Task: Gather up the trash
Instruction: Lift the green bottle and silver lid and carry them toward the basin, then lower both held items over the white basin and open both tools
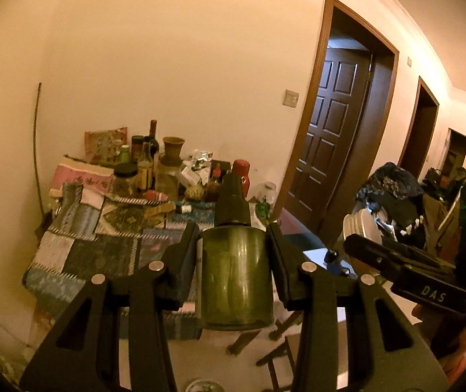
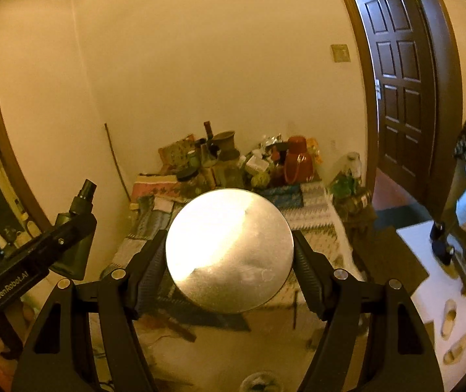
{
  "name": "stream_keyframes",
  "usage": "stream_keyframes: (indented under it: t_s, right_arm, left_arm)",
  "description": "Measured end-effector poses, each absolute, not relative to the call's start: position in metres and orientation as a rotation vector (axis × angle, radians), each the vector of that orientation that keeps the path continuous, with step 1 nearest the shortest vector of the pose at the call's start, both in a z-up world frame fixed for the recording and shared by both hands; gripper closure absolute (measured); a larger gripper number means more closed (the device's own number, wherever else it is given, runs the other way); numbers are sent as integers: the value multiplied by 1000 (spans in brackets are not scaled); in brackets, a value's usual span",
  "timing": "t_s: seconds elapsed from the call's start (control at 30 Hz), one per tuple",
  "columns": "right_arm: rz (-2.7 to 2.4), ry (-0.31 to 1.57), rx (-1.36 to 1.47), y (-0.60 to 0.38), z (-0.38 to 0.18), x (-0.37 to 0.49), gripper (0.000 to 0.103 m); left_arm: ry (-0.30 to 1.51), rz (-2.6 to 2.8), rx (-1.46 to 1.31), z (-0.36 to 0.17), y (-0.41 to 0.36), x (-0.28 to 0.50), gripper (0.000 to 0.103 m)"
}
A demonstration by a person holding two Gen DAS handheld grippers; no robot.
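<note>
My left gripper is shut on a dark green spray bottle with a black nozzle, held upright in the air in front of the table. My right gripper is shut on a round silver tin, its flat shiny face toward the camera. The right gripper and tin also show at the right of the left wrist view. The left gripper with the bottle shows at the left of the right wrist view.
A table with a patchwork cloth stands against the wall, its far end crowded with bottles, jars and a red jug. A dark wooden door is to the right. Piled bags and clothes are at far right.
</note>
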State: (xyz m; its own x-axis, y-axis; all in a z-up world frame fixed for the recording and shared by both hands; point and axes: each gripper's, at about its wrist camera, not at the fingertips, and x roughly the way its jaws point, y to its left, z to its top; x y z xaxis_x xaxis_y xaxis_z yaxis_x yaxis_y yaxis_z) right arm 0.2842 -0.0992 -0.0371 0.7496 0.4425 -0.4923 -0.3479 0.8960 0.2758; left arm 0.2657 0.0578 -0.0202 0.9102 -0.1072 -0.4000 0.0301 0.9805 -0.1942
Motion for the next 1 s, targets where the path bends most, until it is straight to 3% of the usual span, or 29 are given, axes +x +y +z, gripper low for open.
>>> stream_keyframes:
  t_s: [0.43,0.73,1.0]
  right_arm:
    - [379,627,182,-89,-52,175,33]
    - [362,720,163,-95,-73,162,33]
    - [386,849,145,-108,-125,176,33]
  left_arm:
    - [454,-127,-179,-40,69,149,62]
    - [563,-137,-207,-69,58,139,62]
    - [692,-99,-220,-120,39,165,62]
